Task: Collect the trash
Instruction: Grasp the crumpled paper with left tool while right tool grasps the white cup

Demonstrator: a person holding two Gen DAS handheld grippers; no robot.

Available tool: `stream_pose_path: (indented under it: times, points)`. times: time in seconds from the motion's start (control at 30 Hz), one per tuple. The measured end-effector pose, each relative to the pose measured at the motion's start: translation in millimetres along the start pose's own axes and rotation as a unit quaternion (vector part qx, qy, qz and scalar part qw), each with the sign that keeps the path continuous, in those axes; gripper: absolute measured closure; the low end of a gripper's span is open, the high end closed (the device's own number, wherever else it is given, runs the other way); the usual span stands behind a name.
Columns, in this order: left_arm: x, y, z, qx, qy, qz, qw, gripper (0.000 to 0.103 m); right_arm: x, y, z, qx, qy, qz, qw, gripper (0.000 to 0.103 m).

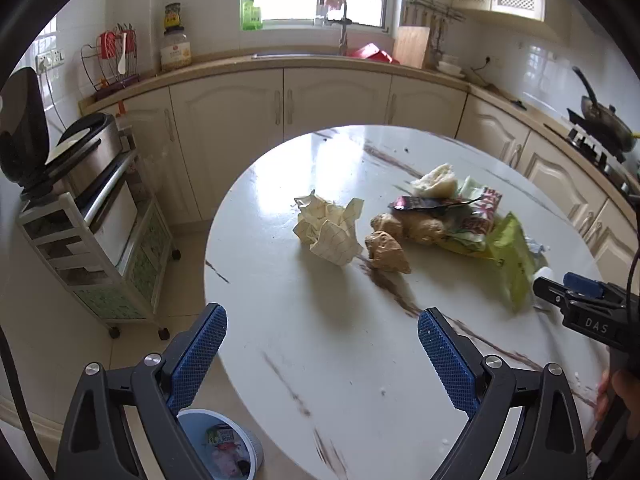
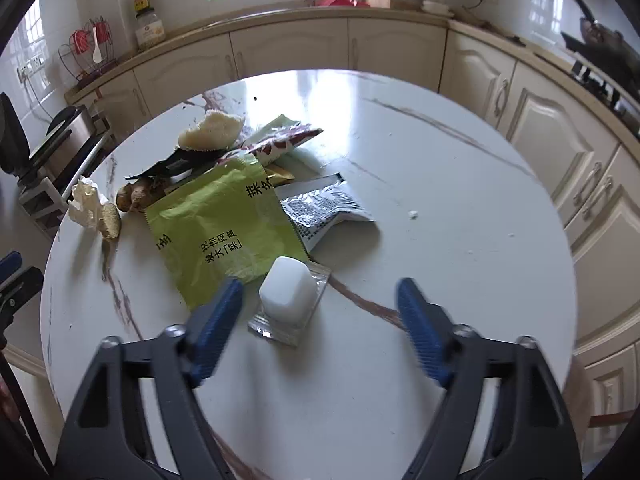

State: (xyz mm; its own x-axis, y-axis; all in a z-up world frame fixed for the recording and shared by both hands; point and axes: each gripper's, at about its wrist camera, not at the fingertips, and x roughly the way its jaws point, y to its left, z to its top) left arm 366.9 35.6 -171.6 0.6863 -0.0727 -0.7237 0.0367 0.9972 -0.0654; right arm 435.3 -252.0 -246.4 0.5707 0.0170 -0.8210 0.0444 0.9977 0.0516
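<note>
- While the left gripper (image 1: 322, 356) hangs over the near edge of the round marble table (image 1: 360, 380), its blue-padded fingers are spread wide with nothing between them, aimed across the tabletop toward the trash pile.
- Straight ahead of it, the crumpled paper (image 1: 329, 227) sits in the middle of the table, with two pieces of ginger (image 1: 396, 236) just beside it on the right.
- Down below the left finger, on the floor by the table's edge, there's the trash bin (image 1: 224, 446), already with some wrappers inside.
- Over to the right gripper (image 2: 320, 312): it's low and level over the table, jaws wide apart and empty, and the white cube (image 2: 287, 292) stands just ahead of the gap, nearer the left finger.
- That cube rests on a small clear packet (image 2: 290, 320), touching the corner of the green snack bag (image 2: 220, 232).
- Behind the bag lie a silver printed sachet (image 2: 326, 210), a red-and-white wrapper (image 2: 280, 142) and a piece of bread (image 2: 210, 130) at the far end of the heap.
- From the left wrist view, the right gripper's tip pokes in at the right edge, close to the green bag's end.
</note>
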Motion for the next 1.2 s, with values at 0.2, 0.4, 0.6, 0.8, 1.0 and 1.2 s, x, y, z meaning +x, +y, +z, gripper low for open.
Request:
stream_pose_path:
  times: [0.2, 0.4, 0.6, 0.8, 1.0, 1.2]
  points:
    - [40, 7, 19, -0.005, 0.017, -0.005, 0.9998, 0.009, 0, -7, -1, -0.010, -0.006, -0.005, 1.000, 0.078]
    - [80, 10, 45, -0.014, 0.039, -0.019, 0.9990, 0.009, -8, -23, -2, -0.003, -0.016, 0.006, 1.000, 0.083]
    - [110, 8, 73, -0.020, 0.037, -0.010, 0.9990, 0.010, -10, -27, -4, 0.001, -0.016, 0.017, 1.000, 0.083]
    - [130, 8, 84, -0.032, 0.032, -0.014, 0.9988, 0.041, -13, -28, -7, 0.000, -0.021, 0.029, 0.999, 0.083]
    - [140, 14, 79, -0.031, 0.035, -0.029, 0.9985, 0.071, -16, -34, -7, 0.000, -0.028, 0.039, 0.999, 0.083]
    - [117, 10, 68, -0.013, 0.001, -0.041, 0.9991, 0.073, -21, -37, -9, 0.001, -0.031, 0.044, 0.999, 0.083]
